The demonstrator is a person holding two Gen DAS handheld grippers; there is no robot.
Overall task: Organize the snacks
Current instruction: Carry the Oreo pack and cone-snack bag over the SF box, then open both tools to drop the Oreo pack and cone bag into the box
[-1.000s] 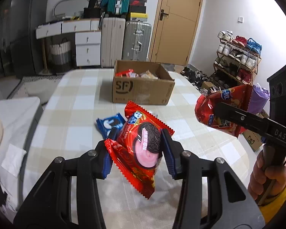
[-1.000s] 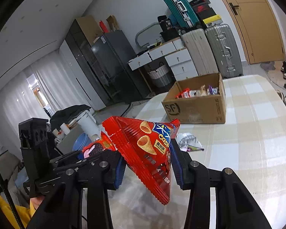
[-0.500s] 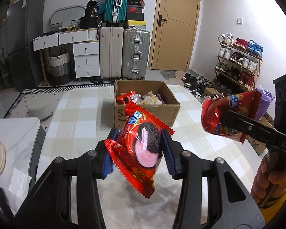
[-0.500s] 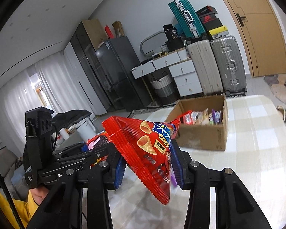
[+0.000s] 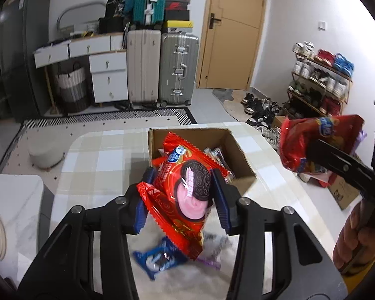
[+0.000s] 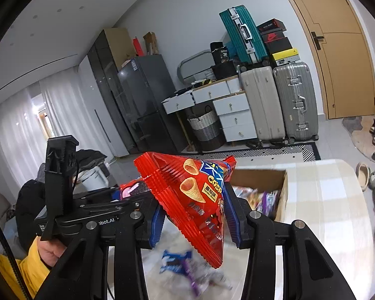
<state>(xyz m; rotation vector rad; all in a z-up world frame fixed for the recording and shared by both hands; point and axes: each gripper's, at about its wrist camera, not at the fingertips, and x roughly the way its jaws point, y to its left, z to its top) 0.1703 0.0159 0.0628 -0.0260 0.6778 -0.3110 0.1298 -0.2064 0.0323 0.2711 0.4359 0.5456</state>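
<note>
Red, glossy and crinkled: cookie packet (image 5: 187,195) with a dark sandwich cookie and pink cream printed on it, clamped between blue ribbed pads (image 5: 221,200) of left gripper (image 5: 182,202), held tilted in the air, in the left view overlapping the near edge of cardboard box (image 5: 240,150). Angled downward toward box and table, black plastic arms with round bolts spreading toward the camera. Further right in the left view, second red foil bag, cone-snack bag (image 6: 195,197), pinched flat with serrated seams fanning out, gripped tight by right gripper (image 6: 192,212), pointing only slightly downward, handle wrapped by a bare hand (image 5: 357,235) above a yellow sleeve (image 6: 35,267). Open-topped brown box holding a jumble of small wrappers, resting on table (image 5: 107,160) covered with beige-and-white checked cloth, smooth and rounded at the corner. Blurred on the cloth beneath the grippers: blue cookie packet (image 5: 160,257) and purple wrapper (image 5: 210,262), lying flat. Beyond, hard-shell ribbed suitcases (image 5: 162,67), white drawers, woven basket, wooden door.
</note>
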